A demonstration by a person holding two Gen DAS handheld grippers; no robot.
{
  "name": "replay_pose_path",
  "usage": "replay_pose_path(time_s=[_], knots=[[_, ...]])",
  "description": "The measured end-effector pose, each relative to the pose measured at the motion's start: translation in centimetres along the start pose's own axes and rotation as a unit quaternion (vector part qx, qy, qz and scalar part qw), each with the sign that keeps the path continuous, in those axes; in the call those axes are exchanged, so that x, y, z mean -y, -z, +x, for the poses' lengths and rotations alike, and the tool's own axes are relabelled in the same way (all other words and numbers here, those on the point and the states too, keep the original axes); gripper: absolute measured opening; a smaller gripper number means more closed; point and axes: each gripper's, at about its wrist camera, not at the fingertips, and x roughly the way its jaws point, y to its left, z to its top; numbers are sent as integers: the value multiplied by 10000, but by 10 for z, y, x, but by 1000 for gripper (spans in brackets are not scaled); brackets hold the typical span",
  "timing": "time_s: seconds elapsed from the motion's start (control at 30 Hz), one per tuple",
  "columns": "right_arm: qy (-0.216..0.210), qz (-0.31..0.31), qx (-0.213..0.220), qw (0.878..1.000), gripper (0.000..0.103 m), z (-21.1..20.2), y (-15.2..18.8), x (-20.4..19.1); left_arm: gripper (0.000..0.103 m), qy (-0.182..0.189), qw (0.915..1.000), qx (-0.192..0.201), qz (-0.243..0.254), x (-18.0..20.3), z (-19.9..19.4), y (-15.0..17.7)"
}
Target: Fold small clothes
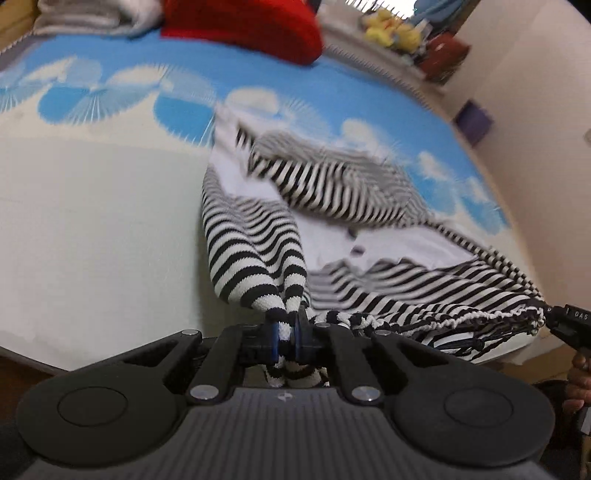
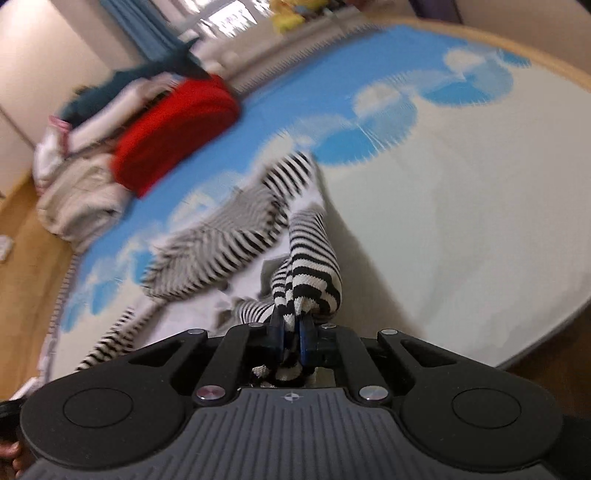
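Note:
A small black-and-white striped garment (image 1: 332, 192) with a white inner panel lies partly lifted over a bed with a blue-and-white sheet (image 1: 92, 206). My left gripper (image 1: 287, 334) is shut on one striped corner of it at the near edge. The right gripper (image 1: 569, 323) shows at the far right of the left wrist view, pinching the other corner. In the right wrist view my right gripper (image 2: 291, 334) is shut on a bunched striped edge of the garment (image 2: 310, 258), and the rest trails away blurred to the left.
A red cushion (image 1: 251, 26) and a pile of folded clothes (image 2: 77, 195) sit at the far end of the bed. Yellow soft toys (image 1: 391, 27) stand on a ledge by the wall. Wooden floor (image 2: 26, 280) borders the bed.

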Motion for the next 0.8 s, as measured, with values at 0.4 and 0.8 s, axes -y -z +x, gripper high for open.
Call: replay_pose_path(time_s=[0.4,0.8], knots=[[-946,-258,291,9948,6,-77,-14,-8,8,934,9949,324,-185,-17,-54,-11],[-121,145,-467,9987,12,128,-94,13,22,711,9830,-57,-1692,-92,138,-123]])
